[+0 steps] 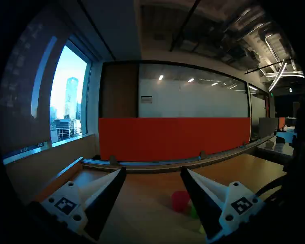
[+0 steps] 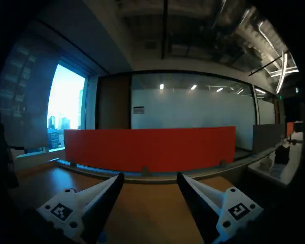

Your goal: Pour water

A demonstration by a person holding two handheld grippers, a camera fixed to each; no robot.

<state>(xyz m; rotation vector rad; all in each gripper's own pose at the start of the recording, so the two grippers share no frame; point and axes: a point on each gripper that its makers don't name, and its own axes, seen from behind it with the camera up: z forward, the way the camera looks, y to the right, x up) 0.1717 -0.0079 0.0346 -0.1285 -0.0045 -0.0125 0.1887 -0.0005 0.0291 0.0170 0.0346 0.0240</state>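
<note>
Above the desk [image 1: 148,215], the left hand-held gripper [image 1: 152,171] hovers level, jaws wide and empty, facing a red partition [image 1: 173,138]. A red cup [image 1: 179,200] stands on the desk just ahead, close to one finger, with something green [image 1: 193,211] half hidden beside it. The right hand-held gripper [image 2: 149,175] is equally wide and empty. Both look poised for an approach, with nothing grasped yet.

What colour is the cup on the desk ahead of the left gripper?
The cup is red; the left gripper view shows it best.
</note>
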